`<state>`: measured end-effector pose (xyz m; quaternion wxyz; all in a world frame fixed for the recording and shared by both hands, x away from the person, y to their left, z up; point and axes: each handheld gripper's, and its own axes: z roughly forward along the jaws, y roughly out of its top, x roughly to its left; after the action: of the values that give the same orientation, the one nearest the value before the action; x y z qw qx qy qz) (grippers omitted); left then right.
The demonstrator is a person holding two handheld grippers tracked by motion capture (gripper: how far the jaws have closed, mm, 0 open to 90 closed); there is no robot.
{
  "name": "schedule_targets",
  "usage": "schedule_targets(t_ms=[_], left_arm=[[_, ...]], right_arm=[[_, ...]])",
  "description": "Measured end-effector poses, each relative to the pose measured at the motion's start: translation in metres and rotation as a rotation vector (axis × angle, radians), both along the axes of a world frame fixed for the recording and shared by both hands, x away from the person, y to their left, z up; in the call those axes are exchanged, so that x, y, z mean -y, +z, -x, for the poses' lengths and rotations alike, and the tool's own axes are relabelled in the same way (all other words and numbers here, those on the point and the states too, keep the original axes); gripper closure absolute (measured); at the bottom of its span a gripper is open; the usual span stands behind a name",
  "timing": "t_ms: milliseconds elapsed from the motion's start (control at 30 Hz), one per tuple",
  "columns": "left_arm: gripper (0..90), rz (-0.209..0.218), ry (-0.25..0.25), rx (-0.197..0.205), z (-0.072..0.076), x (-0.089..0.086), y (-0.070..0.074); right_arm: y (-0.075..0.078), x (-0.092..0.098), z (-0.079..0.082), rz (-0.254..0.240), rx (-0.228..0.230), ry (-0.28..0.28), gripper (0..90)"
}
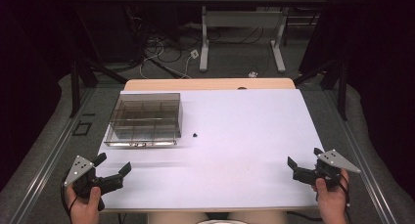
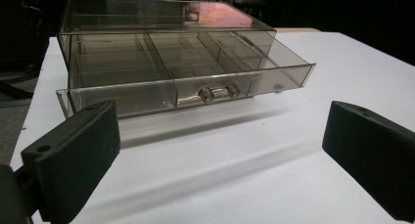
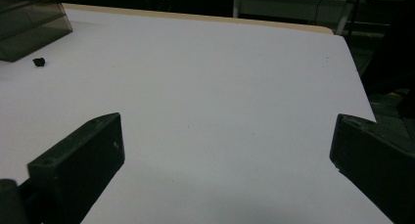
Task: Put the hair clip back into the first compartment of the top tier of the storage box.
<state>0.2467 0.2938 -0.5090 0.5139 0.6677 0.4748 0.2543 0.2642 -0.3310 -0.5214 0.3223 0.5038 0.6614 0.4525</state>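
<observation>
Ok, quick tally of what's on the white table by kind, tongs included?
Smoky clear drawer box: 1
Small black piece: 1
Tongs, both open and empty: 2, the left tongs and the right tongs
Total: 4

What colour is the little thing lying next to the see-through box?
Black. The little thing shows best in the high view, right of the box.

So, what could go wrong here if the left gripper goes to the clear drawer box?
1. The drawer stands slightly pulled out, and its two knobs are small; the wide-open left gripper might slip off them.
2. The box looks light, so pulling might drag it across the table.
3. The small black piece lies loose beside the box and could be knocked away.
</observation>
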Motion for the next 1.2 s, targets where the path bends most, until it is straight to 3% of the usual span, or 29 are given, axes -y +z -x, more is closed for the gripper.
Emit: schedule_targets(t_ms=[333, 367, 433, 600, 867, 900, 1200], left_arm=[[1.0, -0.014, -0.017, 0.0, 0.0, 0.01, 0.006], [1.0, -0.004, -0.023, 0.001, -0.001, 0.013, 0.007], [1.0, -0.034, -0.04, 0.011, -0.004, 0.023, 0.011], [0.5, -0.062, -0.077, 0.017, -0.009, 0.04, 0.017], [0.5, -0.06, -0.117, 0.005, -0.018, 0.062, 0.021], [0.5, -0.06, -0.117, 0.005, -0.018, 0.062, 0.021], [0.5, -0.082, -0.17, 0.004, -0.03, 0.089, 0.029]], right_arm=[[-0.001, -0.003, 0.0, 0.006, 0.002, 0.01, 0.0], [-0.001, -0.004, 0.0, 0.006, -0.004, 0.014, 0.0], [-0.001, -0.005, 0.0, 0.003, 0.001, 0.015, 0.0], [-0.002, -0.007, 0.0, 0.005, 0.006, 0.015, 0.0], [-0.002, -0.008, 0.001, 0.007, -0.027, 0.02, 0.0], [-0.003, -0.008, 0.0, -0.002, -0.009, 0.027, 0.0], [-0.002, -0.008, 0.001, 0.013, -0.016, 0.032, 0.0]])
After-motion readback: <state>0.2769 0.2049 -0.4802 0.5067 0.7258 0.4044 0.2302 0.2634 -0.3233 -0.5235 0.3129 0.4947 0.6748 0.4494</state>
